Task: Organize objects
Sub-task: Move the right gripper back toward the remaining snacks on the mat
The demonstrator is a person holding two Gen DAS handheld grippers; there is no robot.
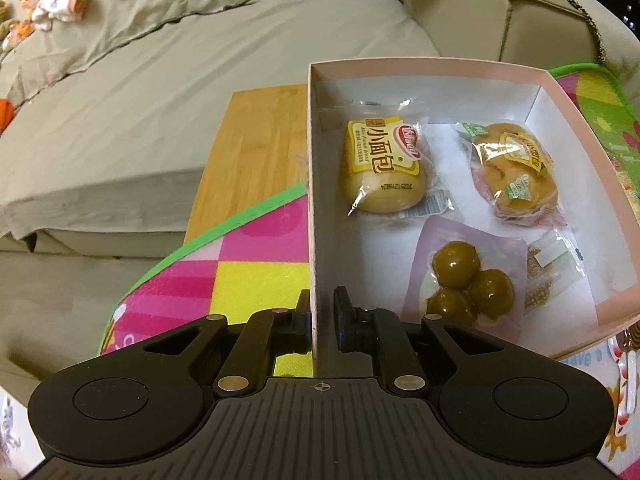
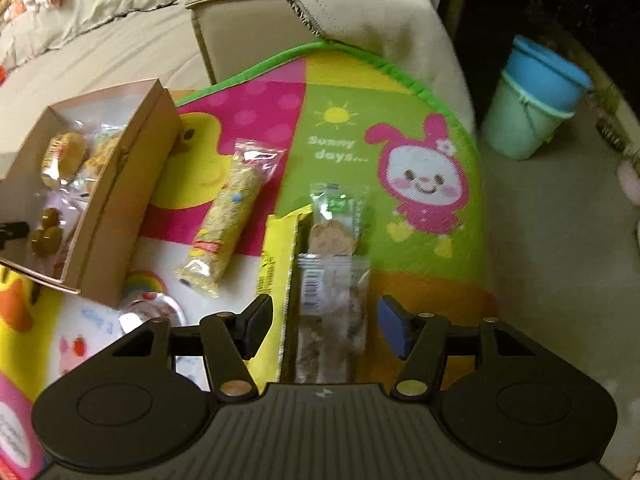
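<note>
A pink cardboard box (image 1: 580, 148) sits on a colourful play mat and also shows in the right wrist view (image 2: 120, 204). It holds two wrapped buns (image 1: 380, 164), a pack of brown balls (image 1: 468, 284) and a small snack. My left gripper (image 1: 322, 316) straddles the box's left wall, one finger on each side; a small gap shows at the inner pad. My right gripper (image 2: 324, 332) is open above a clear snack packet (image 2: 332, 320), with a yellow packet (image 2: 276, 264) beside it. A puffed-rice bar (image 2: 228, 220) lies further left.
The play mat (image 2: 360, 92) lies on a wooden table (image 1: 256, 148) against a beige sofa (image 1: 160, 80). A green-and-blue bucket (image 2: 532, 100) stands on the floor at the right. A shiny round object (image 2: 156, 312) lies near the box's corner.
</note>
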